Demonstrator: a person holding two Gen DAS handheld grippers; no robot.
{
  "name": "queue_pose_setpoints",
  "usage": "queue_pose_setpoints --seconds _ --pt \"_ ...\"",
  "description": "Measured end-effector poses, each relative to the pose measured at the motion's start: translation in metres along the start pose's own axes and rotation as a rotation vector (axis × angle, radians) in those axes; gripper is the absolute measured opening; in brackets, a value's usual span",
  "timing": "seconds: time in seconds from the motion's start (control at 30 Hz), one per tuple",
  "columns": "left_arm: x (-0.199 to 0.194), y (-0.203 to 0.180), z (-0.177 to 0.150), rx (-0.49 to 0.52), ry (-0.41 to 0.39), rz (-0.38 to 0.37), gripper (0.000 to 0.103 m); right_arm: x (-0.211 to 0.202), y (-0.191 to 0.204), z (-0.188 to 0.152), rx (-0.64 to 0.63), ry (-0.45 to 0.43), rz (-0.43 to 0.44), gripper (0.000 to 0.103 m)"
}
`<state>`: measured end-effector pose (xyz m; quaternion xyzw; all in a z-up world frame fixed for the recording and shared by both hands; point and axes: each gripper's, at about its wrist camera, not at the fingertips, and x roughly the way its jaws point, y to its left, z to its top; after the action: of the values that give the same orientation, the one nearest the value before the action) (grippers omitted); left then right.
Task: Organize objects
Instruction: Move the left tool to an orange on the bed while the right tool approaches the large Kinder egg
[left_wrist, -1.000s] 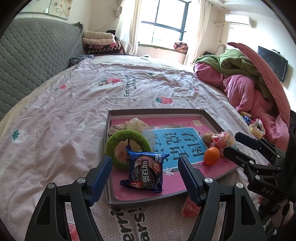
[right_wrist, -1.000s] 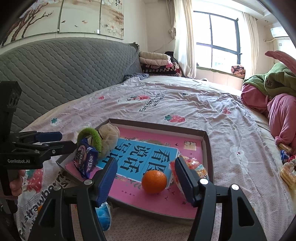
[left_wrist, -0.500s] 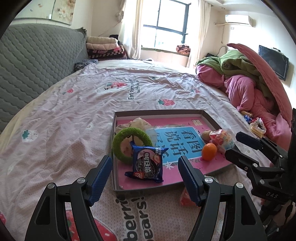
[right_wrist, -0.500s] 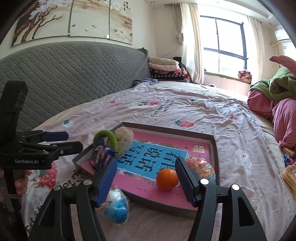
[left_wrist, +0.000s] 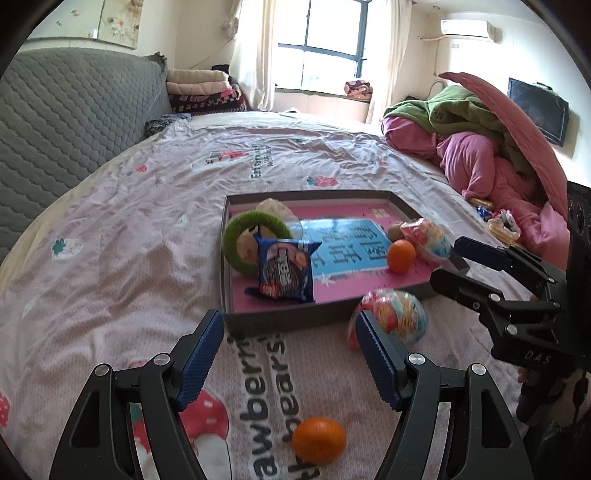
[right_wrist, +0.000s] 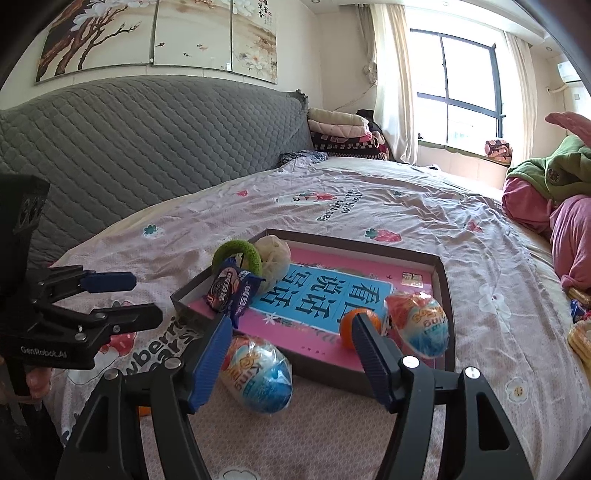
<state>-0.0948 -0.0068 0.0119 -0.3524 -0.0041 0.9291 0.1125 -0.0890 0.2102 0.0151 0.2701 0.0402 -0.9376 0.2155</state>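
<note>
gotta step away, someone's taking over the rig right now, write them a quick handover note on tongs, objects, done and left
Left tongs: open, empty.
Right tongs: opening, empty, nothing between the pads.
In the shallow grey cardboard tray: green fuzzy ring, blue cookie packet, one orange mandarin, one foil-wrapped toy egg.
Left on the bedsheet: a second wrapped egg beside the tray's near wall, and a second mandarin nearer the left tongs.

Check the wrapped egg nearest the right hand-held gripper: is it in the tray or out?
Out. The wrapped egg lies on the bedsheet just outside the tray's near wall; a second egg sits inside.
</note>
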Motion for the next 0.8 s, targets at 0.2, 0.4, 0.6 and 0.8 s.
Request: queue_pose_setpoints --seconds 0.2,0.4,0.6,0.8 --pt "-0.007 0.0 -0.019 -0.004 0.028 0.001 0.075 -0.003 0.001 -0.01 0.005 0.019 -0.005 0.067" --pt "-0.012 -0.006 -0.035 0.011 0.058 -0.002 0.075 -0.001 0.007 -0.013 -0.015 0.033 -0.008 0.067" --pt "-0.011 -0.017 -0.052 0.05 0.099 -0.008 0.075 0.007 0.012 -0.018 -0.034 0.063 0.008 0.067" --pt "-0.005 -0.022 -0.068 0.063 0.148 -0.02 0.075 0.022 0.013 -0.023 -0.043 0.114 0.021 0.067"
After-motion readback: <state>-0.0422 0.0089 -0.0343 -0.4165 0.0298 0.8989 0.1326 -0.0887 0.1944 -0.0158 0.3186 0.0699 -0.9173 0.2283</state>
